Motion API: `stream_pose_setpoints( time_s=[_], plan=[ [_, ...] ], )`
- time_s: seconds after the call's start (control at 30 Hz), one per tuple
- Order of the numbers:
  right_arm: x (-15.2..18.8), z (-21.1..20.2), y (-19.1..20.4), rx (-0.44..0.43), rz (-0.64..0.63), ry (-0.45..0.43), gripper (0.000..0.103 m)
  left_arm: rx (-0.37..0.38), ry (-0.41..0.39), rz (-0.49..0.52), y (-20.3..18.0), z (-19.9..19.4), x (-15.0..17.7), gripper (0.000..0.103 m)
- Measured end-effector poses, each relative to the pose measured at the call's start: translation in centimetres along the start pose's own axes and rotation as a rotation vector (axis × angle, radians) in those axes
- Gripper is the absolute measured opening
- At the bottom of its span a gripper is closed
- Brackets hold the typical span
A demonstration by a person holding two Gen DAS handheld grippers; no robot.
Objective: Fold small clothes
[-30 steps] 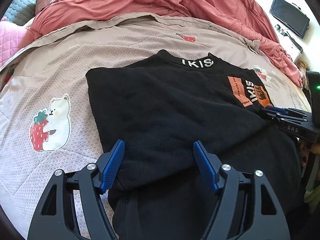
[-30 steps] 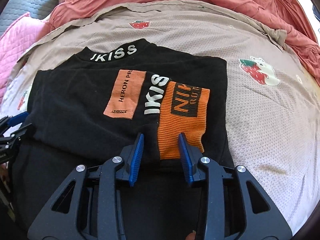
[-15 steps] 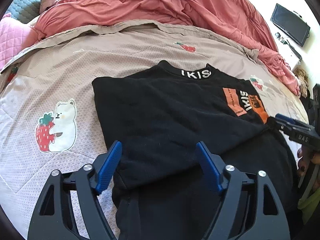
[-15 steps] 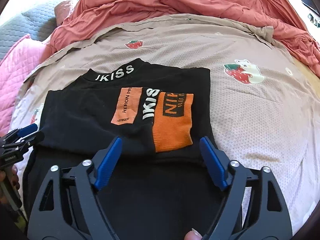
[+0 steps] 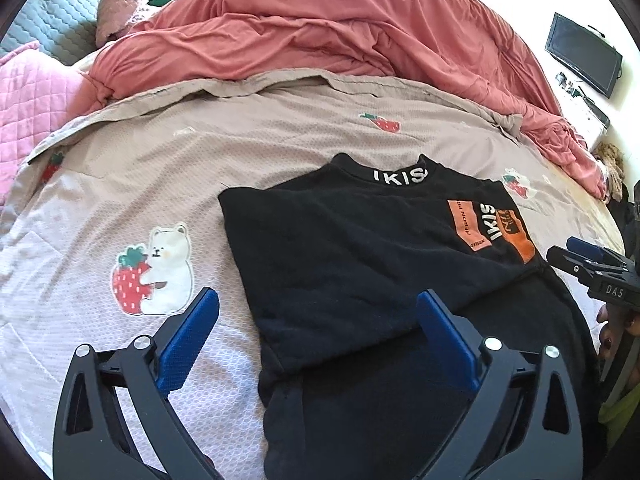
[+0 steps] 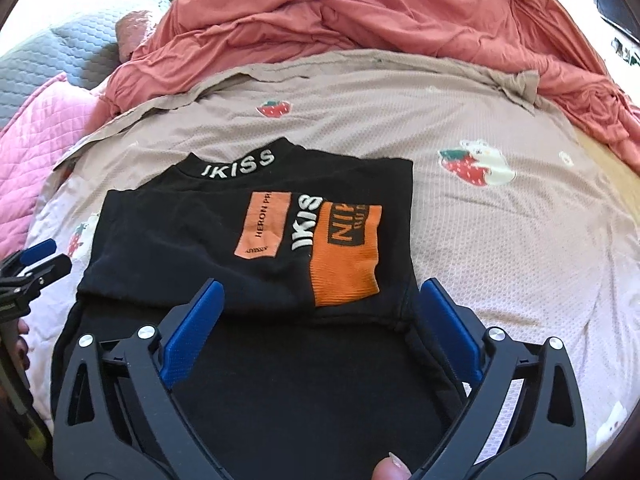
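Sunlit bed under a beige strawberry-print sheet, heaped with a coral duvet (dark wall-mounted screen beyond).

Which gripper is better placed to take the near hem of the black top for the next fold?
Probably the right gripper: it hangs over the middle of the black top, with cloth under both opening jaws. The left gripper straddles the top's side edge, one finger over the bedsheet. Both hold nothing.

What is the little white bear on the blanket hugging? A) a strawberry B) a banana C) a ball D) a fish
A: the white bear printed on the tan blanket has its arms around a red strawberry with a green top.
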State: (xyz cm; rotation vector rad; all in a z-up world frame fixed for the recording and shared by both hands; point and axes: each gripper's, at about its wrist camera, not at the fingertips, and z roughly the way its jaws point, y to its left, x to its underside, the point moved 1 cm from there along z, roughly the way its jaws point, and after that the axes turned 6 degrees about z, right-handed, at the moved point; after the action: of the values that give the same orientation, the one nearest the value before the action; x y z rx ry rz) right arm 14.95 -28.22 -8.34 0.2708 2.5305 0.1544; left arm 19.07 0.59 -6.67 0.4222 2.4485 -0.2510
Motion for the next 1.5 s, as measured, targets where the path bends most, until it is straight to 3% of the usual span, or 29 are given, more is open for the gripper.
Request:
stream_pose_setpoints(
  time_s=[0.6, 0.97, 1.5],
  plan=[
    [0.0, -4.3, 0.6, -0.029, -0.027, -0.058, 0.093, -0.014, -0.079, -0.039, -0.5, -5.2, 0.7, 0.098],
    [1.3, -6.8, 0.0, -0.045, -0.06, -0.049, 0.093, -0.051, -0.101, -0.03, -0.6, -8.2, 1.7, 0.098],
    [4.6, -9.2, -4.3, -0.008, -0.03, 0.012, 0.093, -0.104, -0.052, -0.107, 2.9, -11.0, 5.7, 0.098]
  ],
)
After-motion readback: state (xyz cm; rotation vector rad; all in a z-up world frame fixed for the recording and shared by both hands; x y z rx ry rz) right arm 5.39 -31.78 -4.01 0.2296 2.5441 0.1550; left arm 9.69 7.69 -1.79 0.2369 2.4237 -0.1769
